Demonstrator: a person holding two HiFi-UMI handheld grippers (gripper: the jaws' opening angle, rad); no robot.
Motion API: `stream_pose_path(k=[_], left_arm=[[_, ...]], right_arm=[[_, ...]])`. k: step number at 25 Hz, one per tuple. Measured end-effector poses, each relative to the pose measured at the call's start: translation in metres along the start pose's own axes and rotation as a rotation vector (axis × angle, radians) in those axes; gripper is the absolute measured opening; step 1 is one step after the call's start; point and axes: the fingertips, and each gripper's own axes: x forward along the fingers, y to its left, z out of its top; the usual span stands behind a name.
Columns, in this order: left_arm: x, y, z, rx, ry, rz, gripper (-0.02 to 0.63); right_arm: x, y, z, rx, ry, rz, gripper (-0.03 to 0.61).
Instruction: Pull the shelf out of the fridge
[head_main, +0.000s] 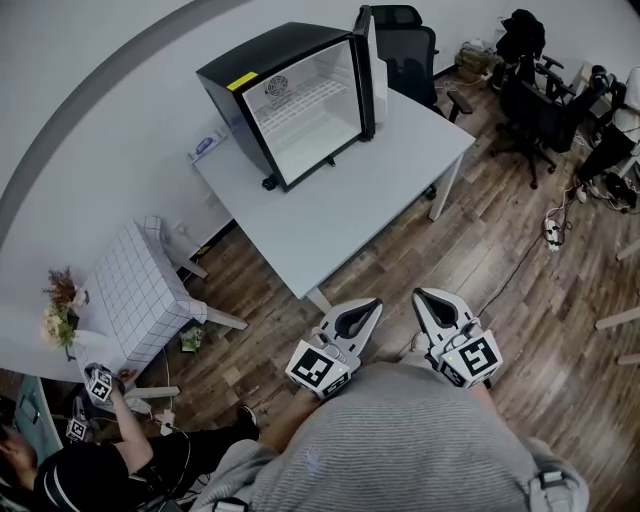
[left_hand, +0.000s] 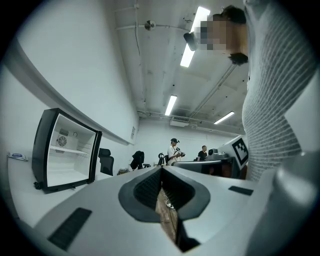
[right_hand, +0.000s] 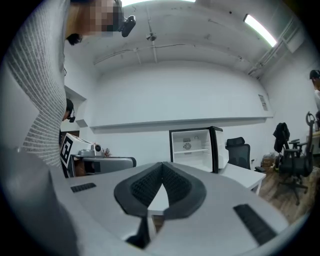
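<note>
A black mini fridge (head_main: 290, 95) stands on a white table (head_main: 340, 215) with its door (head_main: 367, 70) swung open to the right. Inside, a white wire shelf (head_main: 300, 100) sits in the upper half; it also shows in the left gripper view as the shelf (left_hand: 67, 150) and in the right gripper view as the shelf (right_hand: 195, 150). My left gripper (head_main: 363, 308) and right gripper (head_main: 428, 300) are held close to my body, well short of the table's near edge. Both are shut with nothing between the pads, as their own views show for the left gripper (left_hand: 161, 170) and right gripper (right_hand: 161, 167).
Black office chairs (head_main: 530, 95) stand at the back right on the wood floor, with cables (head_main: 555, 225) nearby. A small white tiled table (head_main: 140, 290) and flowers (head_main: 62, 305) are at the left. Another person (head_main: 90, 470) crouches at the bottom left.
</note>
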Motion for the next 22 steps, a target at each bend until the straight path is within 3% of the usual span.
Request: stream_pose_path(k=[10,16,22], left_arm=[[0.001,0.0,0.001,-0.003,0.0,-0.008,0.011],[0.001,0.001,0.002,-0.005,-0.001,-0.008,0.011],[0.001,0.002,0.0,-0.002,0.0,-0.01,0.011]], right_arm=[[0.001,-0.001,-0.001,0.0,0.009,-0.006,0.012],[-0.001,0.001,0.013,0.075,-0.083,0.022,0.014],[0.001,0.008,0.008,0.075,-0.073,0.055,0.014]])
